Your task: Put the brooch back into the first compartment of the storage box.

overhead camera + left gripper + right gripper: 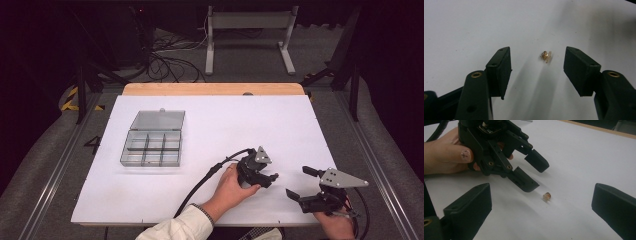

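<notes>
Standing nearest, the right claw (299,184) is spread wide and empty. Just beyond, the left claw (272,179), also apart, frames a small gold fastener (546,55) lying on the white tabletop (280,125). Farther left sits a clear compartment box (152,138), lid open.

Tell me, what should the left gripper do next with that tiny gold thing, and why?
Probably ease the left gripper a bit forward and down, then close. Its jaws are open, and the small gold metal piece lies loose on the white table just beyond the tips, nearer one jaw. The right gripper is open too and farther back, while the compartment box sits open, perhaps waiting for it.
</notes>
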The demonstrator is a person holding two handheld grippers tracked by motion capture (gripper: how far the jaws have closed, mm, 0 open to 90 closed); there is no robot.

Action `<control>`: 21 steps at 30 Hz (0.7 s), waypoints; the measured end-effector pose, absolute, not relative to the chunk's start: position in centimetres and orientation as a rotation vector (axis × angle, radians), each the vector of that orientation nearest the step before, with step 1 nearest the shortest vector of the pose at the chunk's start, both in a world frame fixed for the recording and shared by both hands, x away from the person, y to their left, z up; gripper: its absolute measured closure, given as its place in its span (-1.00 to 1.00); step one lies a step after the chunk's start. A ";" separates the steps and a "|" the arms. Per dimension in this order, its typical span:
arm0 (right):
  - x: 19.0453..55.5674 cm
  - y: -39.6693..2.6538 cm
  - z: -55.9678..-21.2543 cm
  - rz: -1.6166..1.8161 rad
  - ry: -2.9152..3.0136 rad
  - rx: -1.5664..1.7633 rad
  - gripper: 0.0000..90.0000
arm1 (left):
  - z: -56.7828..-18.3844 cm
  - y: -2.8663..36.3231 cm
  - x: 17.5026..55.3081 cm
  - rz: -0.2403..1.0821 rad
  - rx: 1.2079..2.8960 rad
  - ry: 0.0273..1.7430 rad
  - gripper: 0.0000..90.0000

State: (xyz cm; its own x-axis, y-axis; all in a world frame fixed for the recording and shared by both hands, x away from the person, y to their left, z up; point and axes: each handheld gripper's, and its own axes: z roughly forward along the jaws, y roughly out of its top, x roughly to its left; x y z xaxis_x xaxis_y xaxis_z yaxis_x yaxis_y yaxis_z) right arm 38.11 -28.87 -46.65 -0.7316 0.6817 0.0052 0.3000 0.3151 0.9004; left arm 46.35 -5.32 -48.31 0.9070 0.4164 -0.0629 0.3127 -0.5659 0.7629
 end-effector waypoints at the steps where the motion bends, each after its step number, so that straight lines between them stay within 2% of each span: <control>1: 38.1 -28.9 -46.7 1.390 2.211 0.875 -0.92 | -48.4 -5.5 46.4 0.155 2.217 0.518 -0.11; 13: 38.2 -28.9 -46.7 1.390 2.214 0.873 -0.92 | -49.1 -7.1 46.3 0.139 2.239 0.504 0.03; 19: 38.2 -28.9 -46.7 1.391 2.216 0.878 -0.92 | -49.2 -7.5 46.4 0.161 2.262 0.482 0.16; 21: 38.2 -28.8 -46.7 1.388 2.219 0.879 -0.92 | -49.3 -7.7 46.3 0.167 2.272 0.469 0.25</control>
